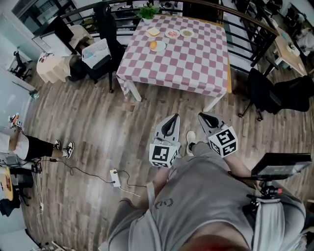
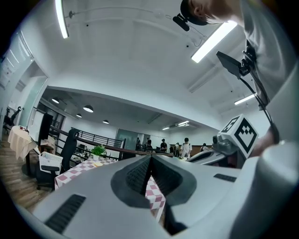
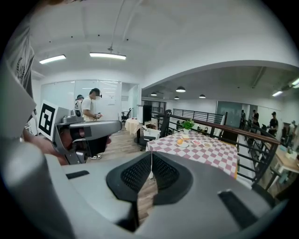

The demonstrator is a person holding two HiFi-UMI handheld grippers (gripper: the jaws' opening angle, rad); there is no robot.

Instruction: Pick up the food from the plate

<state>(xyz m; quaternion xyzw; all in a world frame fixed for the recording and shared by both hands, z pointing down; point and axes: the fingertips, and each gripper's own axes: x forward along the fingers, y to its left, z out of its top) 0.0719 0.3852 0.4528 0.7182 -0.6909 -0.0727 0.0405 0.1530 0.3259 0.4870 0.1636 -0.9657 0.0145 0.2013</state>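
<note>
Left gripper (image 1: 173, 118) and right gripper (image 1: 203, 116) were both closed and empty. Both were held well apart from the checkered table (image 1: 196, 61) (plates (image 1: 158, 46) of food at its far side).

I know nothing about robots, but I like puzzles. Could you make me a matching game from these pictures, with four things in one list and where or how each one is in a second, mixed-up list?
Things:
1. potted plant
2. white power strip
3. plate with the orange food
4. left hand-held gripper

Places or states:
A. lying on the wooden floor
B. jaws together, nothing between them
C. at the far edge of the checked table
D. on the checked table, nearer to us than the plant

Pairs: 1-C, 2-A, 3-D, 4-B.
</note>
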